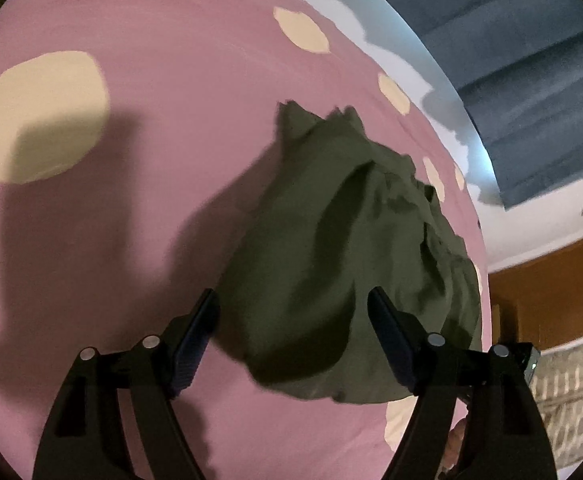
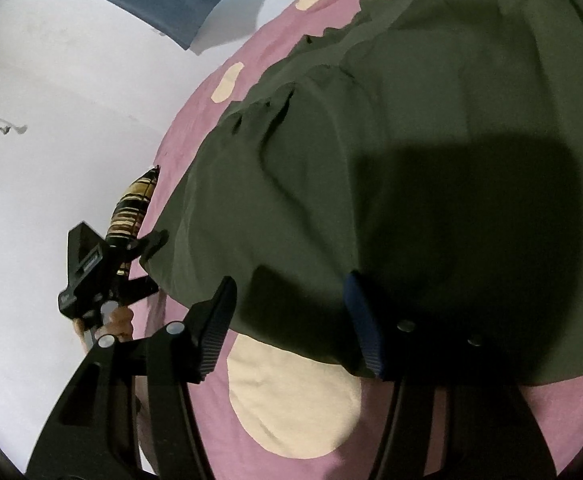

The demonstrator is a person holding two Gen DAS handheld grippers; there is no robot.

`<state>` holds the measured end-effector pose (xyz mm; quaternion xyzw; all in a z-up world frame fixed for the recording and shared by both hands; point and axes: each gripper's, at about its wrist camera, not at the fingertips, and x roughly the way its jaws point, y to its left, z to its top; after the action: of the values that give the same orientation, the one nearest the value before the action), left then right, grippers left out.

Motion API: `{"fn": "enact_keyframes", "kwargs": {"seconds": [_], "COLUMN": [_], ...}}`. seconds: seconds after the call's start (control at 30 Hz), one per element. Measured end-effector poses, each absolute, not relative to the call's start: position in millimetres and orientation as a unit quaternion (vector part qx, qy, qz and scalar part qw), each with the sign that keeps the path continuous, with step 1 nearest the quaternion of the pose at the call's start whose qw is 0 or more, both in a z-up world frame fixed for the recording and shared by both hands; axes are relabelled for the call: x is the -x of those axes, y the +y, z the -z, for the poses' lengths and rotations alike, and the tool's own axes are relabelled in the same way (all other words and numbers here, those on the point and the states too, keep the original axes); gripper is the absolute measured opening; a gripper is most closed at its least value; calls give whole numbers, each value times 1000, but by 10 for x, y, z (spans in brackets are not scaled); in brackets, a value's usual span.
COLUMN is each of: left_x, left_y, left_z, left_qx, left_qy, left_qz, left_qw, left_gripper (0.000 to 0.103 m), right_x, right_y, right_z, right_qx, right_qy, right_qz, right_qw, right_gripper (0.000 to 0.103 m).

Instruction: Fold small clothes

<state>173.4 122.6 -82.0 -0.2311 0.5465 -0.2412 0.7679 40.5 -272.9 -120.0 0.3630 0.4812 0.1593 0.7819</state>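
white wall (image 2: 71, 80) — wood floor (image 1: 551, 280)

A bed (image 1: 163, 92) under a pink cover with large cream spots fills most of both views. On it lies one crumpled olive-green garment (image 1: 331, 248) — right of centre in the left wrist view, filling the right of the right wrist view, its lower edge overlapping a cream spot (image 2: 291, 396).

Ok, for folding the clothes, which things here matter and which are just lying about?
For the job:
- green garment, crumpled on the pink spotted bedcover
- left tool, open
- right tool, open

Just lying about:
- striped cloth at the bed's edge
- blue curtain
- wooden furniture
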Motion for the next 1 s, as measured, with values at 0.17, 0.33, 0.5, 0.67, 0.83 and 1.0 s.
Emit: {"fn": "enact_keyframes", "kwargs": {"seconds": [0.17,0.33,0.5,0.67,0.83,1.0], "left_x": [-1817,-1795,-1744,-1743,-1740,-1729], "left_y": [1001,761,714,710,686,702], "left_z": [824,823,683,715,722,735], "left_qx": [198,151,119,105,104,101], "left_qy": [549,549,538,539,537,532], "left_qz": [261,248,236,231,233,238], "left_qw": [769,784,800,803,804,807], "left_gripper": [72,44,21,21,21,22], "right_x": [-381,-335,-334,-413,-926,-1609], "right_y": [-2753,-2765,-2734,-2756,-2985,-3144], "right_z": [1215,1207,1187,871,687,899], "right_qx": [-369,-370,-366,-348,-381,-421], "right_qy": [473,467,462,455,434,445], "right_qz": [-165,-166,-165,-162,-161,-125], "right_qw": [783,786,791,804,800,780], "right_gripper": [56,56,56,56,57,57]}}
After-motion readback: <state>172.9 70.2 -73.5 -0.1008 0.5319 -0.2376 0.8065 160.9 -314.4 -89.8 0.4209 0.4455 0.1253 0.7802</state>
